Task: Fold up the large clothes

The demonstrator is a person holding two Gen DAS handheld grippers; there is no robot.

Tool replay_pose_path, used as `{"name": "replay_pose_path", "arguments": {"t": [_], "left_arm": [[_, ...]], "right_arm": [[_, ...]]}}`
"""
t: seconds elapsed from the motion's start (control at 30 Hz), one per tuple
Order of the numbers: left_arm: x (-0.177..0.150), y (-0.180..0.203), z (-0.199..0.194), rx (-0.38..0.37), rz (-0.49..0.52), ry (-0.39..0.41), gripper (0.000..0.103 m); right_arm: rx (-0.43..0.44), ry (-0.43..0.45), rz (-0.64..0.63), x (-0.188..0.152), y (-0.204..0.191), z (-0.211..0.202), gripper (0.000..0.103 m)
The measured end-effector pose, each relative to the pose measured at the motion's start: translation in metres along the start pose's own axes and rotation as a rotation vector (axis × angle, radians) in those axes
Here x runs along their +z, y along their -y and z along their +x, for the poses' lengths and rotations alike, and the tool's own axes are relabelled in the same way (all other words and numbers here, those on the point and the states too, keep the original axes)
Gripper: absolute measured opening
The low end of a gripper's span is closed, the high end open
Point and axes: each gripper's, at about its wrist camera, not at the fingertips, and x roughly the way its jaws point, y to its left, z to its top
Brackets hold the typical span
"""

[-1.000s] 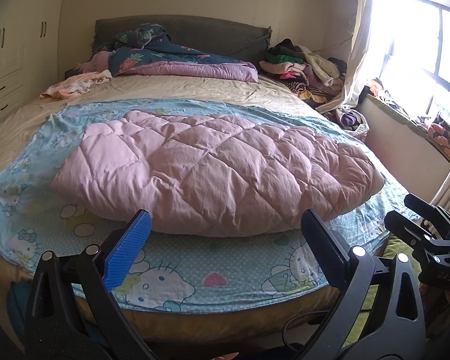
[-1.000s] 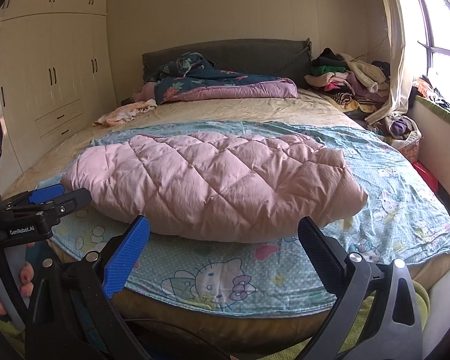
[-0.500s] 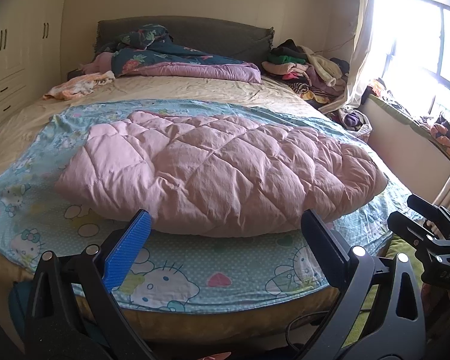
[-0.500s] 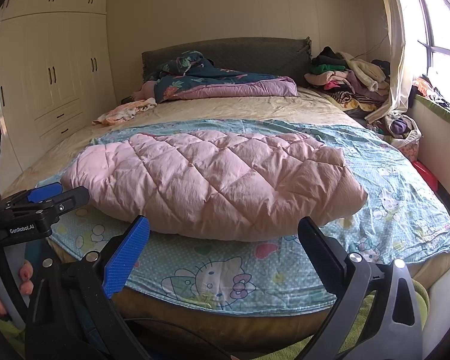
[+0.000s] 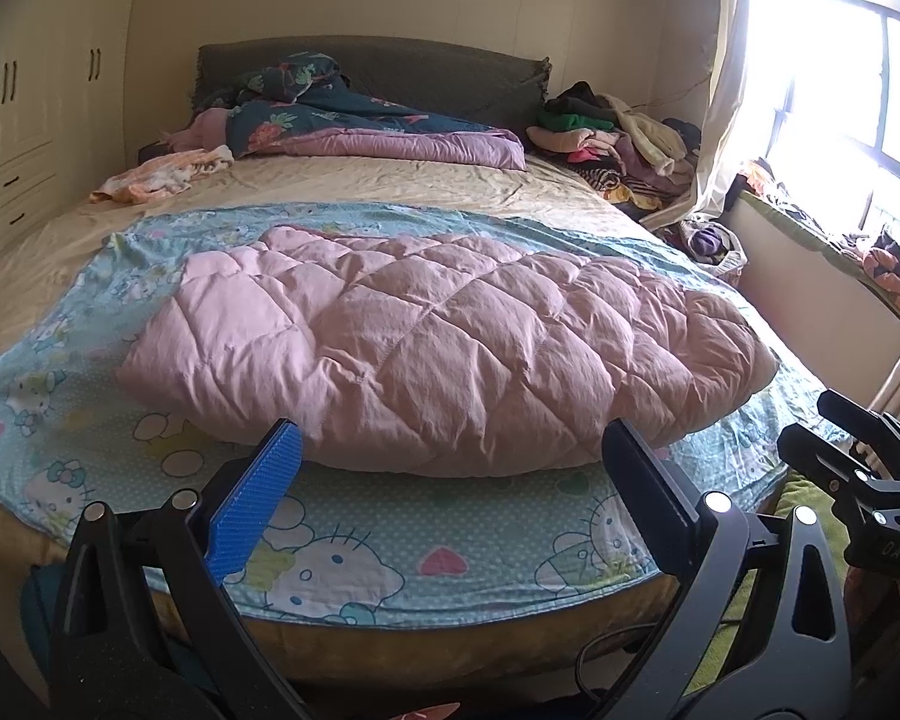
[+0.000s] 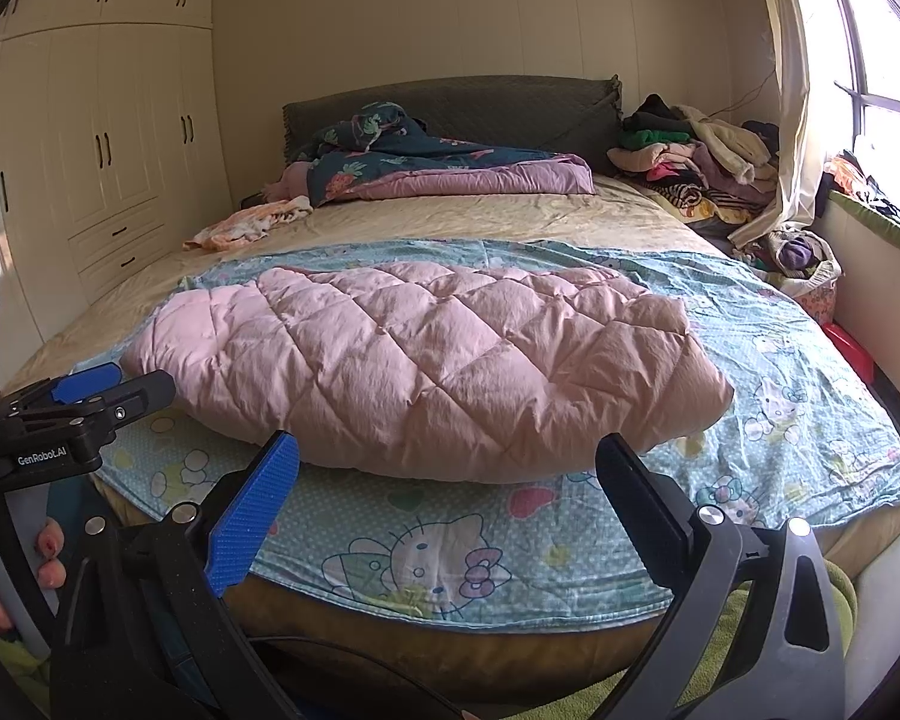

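A pink quilted padded garment (image 5: 450,348) lies folded flat on a light-blue cartoon-print sheet (image 5: 390,558) on the bed; it also shows in the right wrist view (image 6: 438,372) on the same sheet (image 6: 480,546). My left gripper (image 5: 450,480) is open and empty, held off the bed's foot edge, short of the garment. My right gripper (image 6: 447,480) is open and empty too, beside it. Each gripper shows in the other's view: the right one at the right edge (image 5: 858,462), the left one at the left edge (image 6: 90,402).
A dark floral duvet (image 5: 354,120) and an orange cloth (image 5: 162,177) lie near the headboard. A heap of clothes (image 5: 618,138) sits at the bed's far right corner. Wardrobes (image 6: 108,138) line the left wall. A basket (image 6: 810,276) and window sill stand right.
Both grippers have edged slightly closer to the bed. The garment has not moved and both grippers stay open.
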Motion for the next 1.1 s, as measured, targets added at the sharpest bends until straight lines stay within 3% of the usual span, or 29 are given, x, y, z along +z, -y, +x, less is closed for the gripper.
{"name": "replay_pose_path", "arguments": {"t": [1.1], "left_arm": [[-0.0008,0.0013,-0.0013,0.036,0.007,-0.003,0.094]], "right_arm": [[-0.004,0.003,-0.003,0.0003,-0.0011,-0.0011,0.099]]}}
